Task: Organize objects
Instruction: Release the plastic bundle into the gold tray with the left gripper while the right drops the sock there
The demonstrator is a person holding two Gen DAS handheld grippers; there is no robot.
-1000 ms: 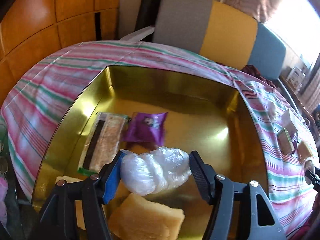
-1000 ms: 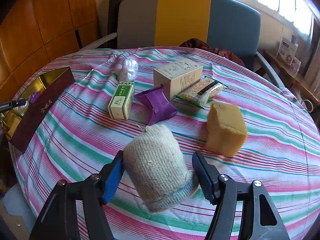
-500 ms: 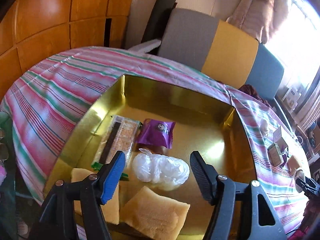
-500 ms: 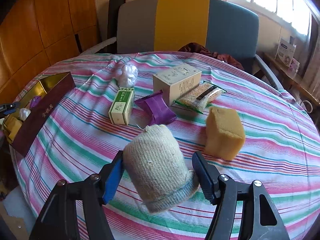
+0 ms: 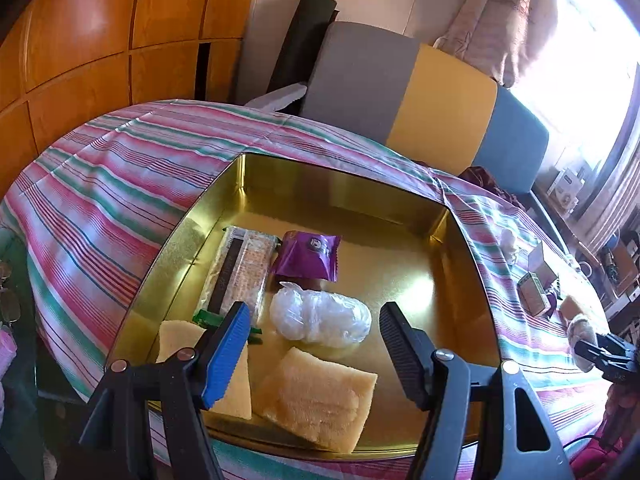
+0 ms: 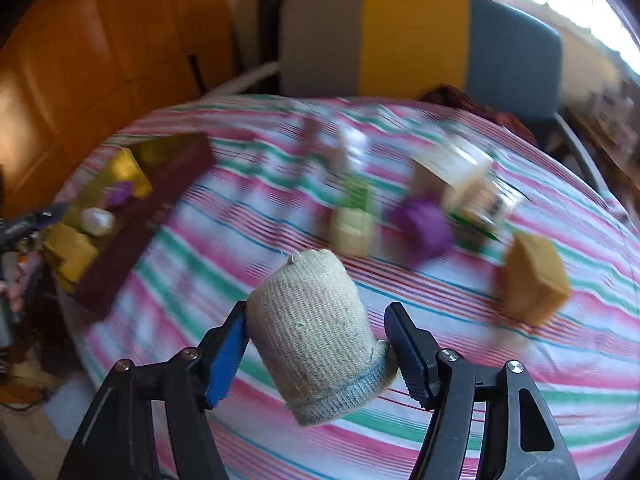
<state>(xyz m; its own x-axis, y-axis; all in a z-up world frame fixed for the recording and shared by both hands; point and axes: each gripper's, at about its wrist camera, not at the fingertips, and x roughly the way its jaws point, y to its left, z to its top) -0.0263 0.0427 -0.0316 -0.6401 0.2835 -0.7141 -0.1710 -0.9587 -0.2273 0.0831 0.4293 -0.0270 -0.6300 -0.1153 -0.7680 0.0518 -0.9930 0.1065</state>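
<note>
Knit fabric, rolled into a stubby cream cylinder with a grey-blue hem at its lower end, sits at the lower centre of the right wrist view; this rolled sock [image 6: 316, 336] is pinched between the jaws of the right gripper [image 6: 316, 354], which stand about half open around it, and it hangs above the striped tablecloth [image 6: 520, 380]. Beyond it the frame is smeared by motion: a yellow sponge block [image 6: 534, 276] at right, a purple packet [image 6: 424, 226], a green-and-cream box [image 6: 354, 220] and a pale carton [image 6: 452, 172] can only be roughly made out.

At upper left of that view lies the gold tin [image 6: 120, 172] with a dark red outer wall. In the left wrist view the gold tin [image 5: 352, 184] fills the centre, holding a clear plastic bundle [image 5: 320, 318], a purple snack packet [image 5: 308, 256], a long cracker pack [image 5: 240, 276] and two yellow sponge pieces [image 5: 316, 396], the left one partly hidden behind a finger. The left gripper [image 5: 314, 346] hovers above the tin with jaws wide apart and nothing between them. The tin's near rim is cut off by the gripper frame.
</note>
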